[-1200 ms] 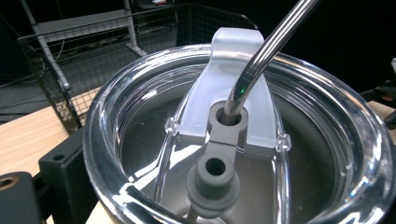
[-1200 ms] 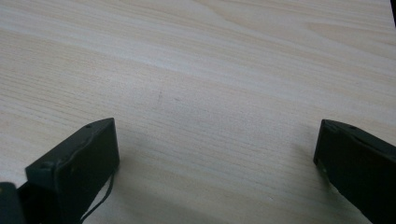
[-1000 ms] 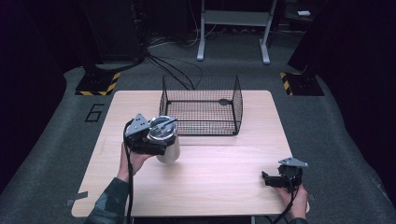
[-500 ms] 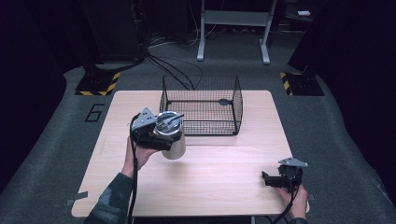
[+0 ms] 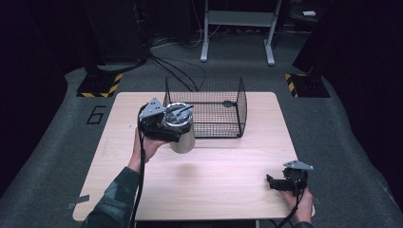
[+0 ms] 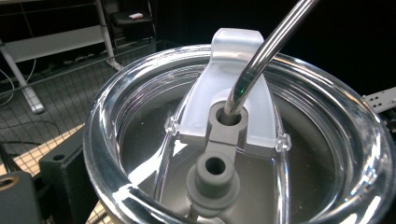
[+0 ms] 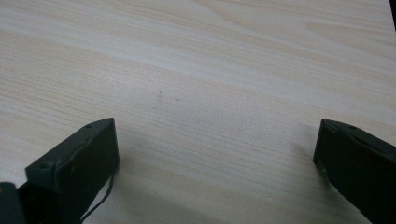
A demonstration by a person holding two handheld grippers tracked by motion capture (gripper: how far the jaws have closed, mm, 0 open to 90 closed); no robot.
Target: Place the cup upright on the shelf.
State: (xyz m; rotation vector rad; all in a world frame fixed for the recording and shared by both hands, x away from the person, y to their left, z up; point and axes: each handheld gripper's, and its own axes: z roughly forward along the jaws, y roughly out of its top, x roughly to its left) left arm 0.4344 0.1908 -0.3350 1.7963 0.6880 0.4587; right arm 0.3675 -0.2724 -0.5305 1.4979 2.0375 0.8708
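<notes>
A steel tumbler (image 5: 185,142) with a clear lid (image 6: 140,135) and a metal straw (image 6: 268,46) hangs in the air over the table's left half, just in front of the wire basket's left corner. My left gripper (image 5: 172,127) is shut on it near the rim; one black jaw shows at the lower left of the left gripper view. The black wire basket (image 5: 225,107) stands at the back middle of the wooden table (image 5: 214,175). My right gripper (image 5: 272,182) rests low at the front right, open, with bare wood between its jaws (image 7: 215,154).
A dark floor surrounds the table, with cables and a white metal stand (image 5: 237,21) behind it. Yellow-black striped bases (image 5: 100,85) sit on the floor at the back left and right. A small dark object (image 5: 228,103) lies inside the basket.
My left gripper has carried the tumbler to the right and farther away, closer to the basket. The right gripper has stayed where it was.
</notes>
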